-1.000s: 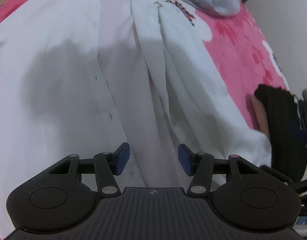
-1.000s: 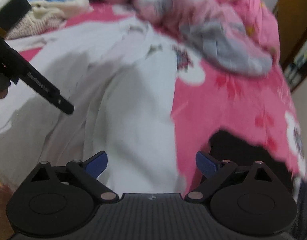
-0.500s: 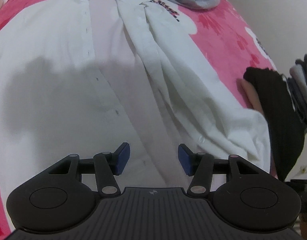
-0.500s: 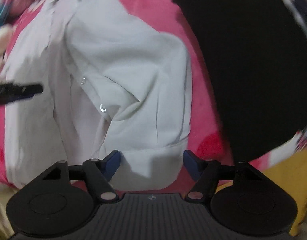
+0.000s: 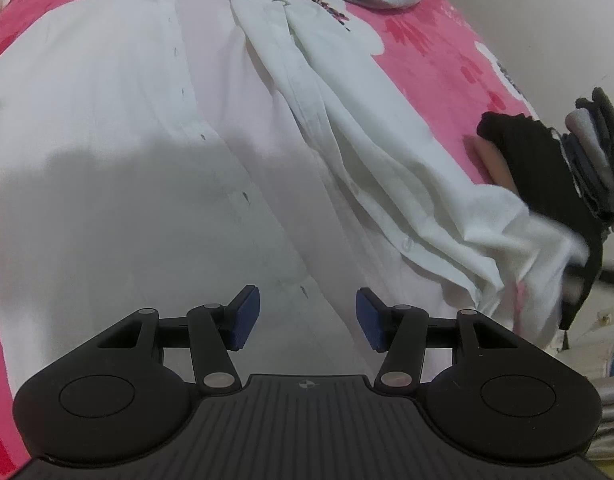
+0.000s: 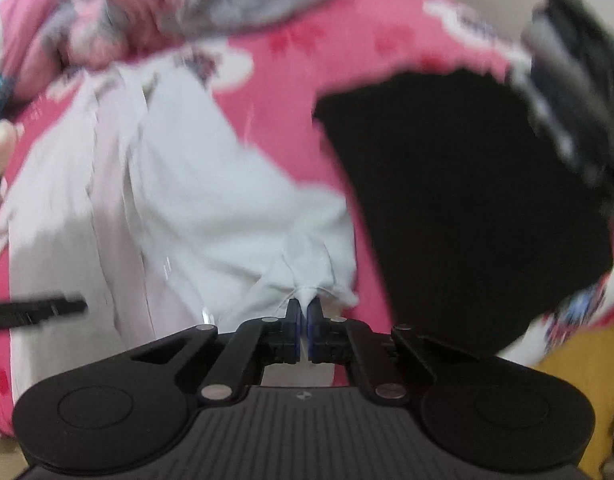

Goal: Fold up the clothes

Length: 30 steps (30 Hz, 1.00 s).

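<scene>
Over the shirt [image 5: 155, 184], spread flat on the pink bed [image 5: 423, 44], the left tool [image 5: 307, 318] hovers low with its blue pads wide apart and nothing between them. At the shirt's right hem corner the right tool [image 6: 304, 326] is pinched on a bunched tuck of white cloth. Just right of that corner lies a black garment [image 6: 467, 200], with pink bedding beyond.

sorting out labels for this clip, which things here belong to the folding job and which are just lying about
In the job:
white shirt, spread on the pink floral bedding
right gripper, shut on the shirt's hem
left gripper, open above the shirt

Lying about:
black garment beside the shirt
grey-and-pink bundle at the far end
folded dark stack
</scene>
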Available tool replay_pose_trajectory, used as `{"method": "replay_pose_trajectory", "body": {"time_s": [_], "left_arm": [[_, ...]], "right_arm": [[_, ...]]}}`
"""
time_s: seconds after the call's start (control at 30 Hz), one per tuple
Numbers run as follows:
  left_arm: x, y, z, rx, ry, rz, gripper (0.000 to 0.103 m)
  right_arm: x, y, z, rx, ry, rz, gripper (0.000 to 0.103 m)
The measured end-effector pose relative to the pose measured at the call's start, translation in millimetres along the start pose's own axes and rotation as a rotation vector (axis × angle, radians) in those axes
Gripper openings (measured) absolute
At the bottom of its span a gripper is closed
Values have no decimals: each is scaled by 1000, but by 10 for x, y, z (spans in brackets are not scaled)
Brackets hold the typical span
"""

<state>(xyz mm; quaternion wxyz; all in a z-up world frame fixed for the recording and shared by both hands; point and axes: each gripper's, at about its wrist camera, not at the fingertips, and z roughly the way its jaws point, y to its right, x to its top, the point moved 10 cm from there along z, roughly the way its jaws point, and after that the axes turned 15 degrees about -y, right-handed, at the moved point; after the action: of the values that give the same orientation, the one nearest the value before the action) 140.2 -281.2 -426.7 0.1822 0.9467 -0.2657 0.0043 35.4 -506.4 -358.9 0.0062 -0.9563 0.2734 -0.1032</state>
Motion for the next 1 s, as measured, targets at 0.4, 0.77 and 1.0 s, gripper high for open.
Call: {"method": "replay_pose_trajectory", "body": {"time_s": [0.4, 0.77, 1.0], "left_arm": [[46, 265, 194, -18, 0, 5, 53], [68, 538, 298, 8, -8, -34, 53], [-87, 766, 194, -80, 8, -54, 53]], "right_arm": [[1663, 435, -1009, -115, 379, -134, 2], [2326, 1467, -492, -160, 300, 90, 7], [1691, 677, -633, 388, 159, -121, 7]]}}
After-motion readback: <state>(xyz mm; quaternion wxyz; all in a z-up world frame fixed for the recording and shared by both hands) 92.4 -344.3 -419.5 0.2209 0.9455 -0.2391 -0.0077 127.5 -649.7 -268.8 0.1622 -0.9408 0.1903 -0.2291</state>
